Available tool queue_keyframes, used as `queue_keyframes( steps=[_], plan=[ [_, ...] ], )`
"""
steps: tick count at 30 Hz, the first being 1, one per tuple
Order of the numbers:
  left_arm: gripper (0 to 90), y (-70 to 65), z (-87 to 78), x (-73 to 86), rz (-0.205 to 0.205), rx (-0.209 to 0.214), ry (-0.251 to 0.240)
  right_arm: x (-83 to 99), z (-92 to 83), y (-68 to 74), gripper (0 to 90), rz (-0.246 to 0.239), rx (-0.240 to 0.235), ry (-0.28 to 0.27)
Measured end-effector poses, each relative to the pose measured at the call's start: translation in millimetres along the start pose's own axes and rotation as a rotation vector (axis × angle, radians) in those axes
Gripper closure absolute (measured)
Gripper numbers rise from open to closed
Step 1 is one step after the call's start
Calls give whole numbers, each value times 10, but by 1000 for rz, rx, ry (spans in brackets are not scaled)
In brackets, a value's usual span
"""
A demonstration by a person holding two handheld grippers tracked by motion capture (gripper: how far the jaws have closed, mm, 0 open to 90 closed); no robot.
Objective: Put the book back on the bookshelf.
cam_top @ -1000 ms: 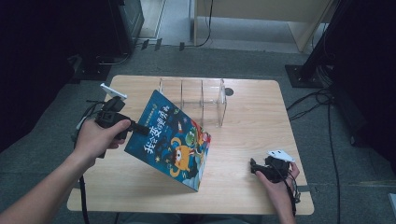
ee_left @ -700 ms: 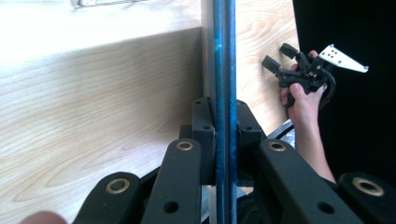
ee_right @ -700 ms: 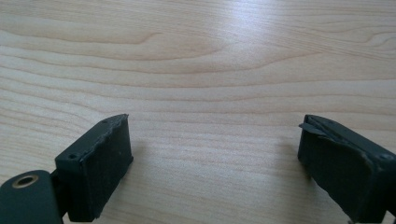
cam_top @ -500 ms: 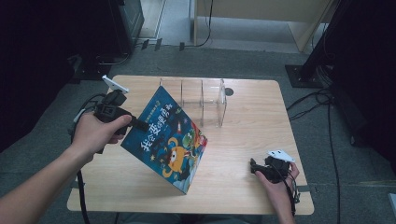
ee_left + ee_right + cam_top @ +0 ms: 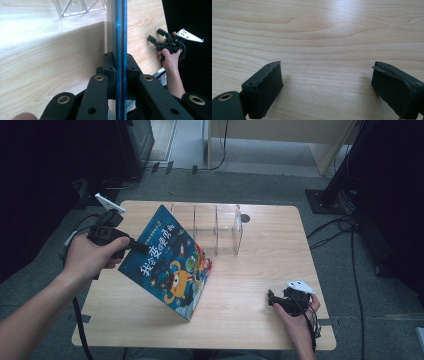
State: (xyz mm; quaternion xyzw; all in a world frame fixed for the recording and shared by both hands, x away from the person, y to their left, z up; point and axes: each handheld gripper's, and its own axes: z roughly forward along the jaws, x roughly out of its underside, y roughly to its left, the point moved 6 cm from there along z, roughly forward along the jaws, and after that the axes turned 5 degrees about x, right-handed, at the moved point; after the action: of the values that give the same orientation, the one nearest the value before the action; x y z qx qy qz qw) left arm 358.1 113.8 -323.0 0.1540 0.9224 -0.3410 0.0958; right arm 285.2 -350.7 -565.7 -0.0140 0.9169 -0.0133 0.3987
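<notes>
A blue picture book [image 5: 167, 262] with a cartoon cover stands tilted on the wooden table [image 5: 260, 265], its lower corner resting near the front middle. My left gripper [image 5: 137, 246] is shut on the book's upper left edge. In the left gripper view the black jaws clamp the thin blue edge [image 5: 121, 30] at the left gripper's [image 5: 121, 65] tips. My right gripper [image 5: 272, 300] rests low at the table's front right, open, with bare wood between its pads [image 5: 265, 86]. The right gripper [image 5: 155, 37] also shows far off in the left gripper view.
A clear acrylic divider rack [image 5: 217, 227] stands at the back middle of the table, just behind the book, and its base [image 5: 80, 6] shows in the left gripper view. A dark round hole [image 5: 244, 218] sits beside it. Cables [image 5: 345, 225] and a black stand base [image 5: 325, 200] lie on the floor to the right.
My left gripper has risen with the book's edge, so the book stands steeper on its lower corner. The right hand has kept still.
</notes>
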Motion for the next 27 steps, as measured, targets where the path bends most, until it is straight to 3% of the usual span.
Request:
queue_keyframes(
  steps=[5, 19, 27],
  plan=[
    [844, 4, -62, 3, 9, -27, 1, 0, 0, 0, 90, 0, 0, 0],
    [844, 119, -265, 41, -8, -43, 0, 0, -1, 5, 90, 5, 1, 2],
    [844, 182, -370, -20, -4, -97, -25, -1, 1, 8, 90, 4, 3, 3]
  ],
)
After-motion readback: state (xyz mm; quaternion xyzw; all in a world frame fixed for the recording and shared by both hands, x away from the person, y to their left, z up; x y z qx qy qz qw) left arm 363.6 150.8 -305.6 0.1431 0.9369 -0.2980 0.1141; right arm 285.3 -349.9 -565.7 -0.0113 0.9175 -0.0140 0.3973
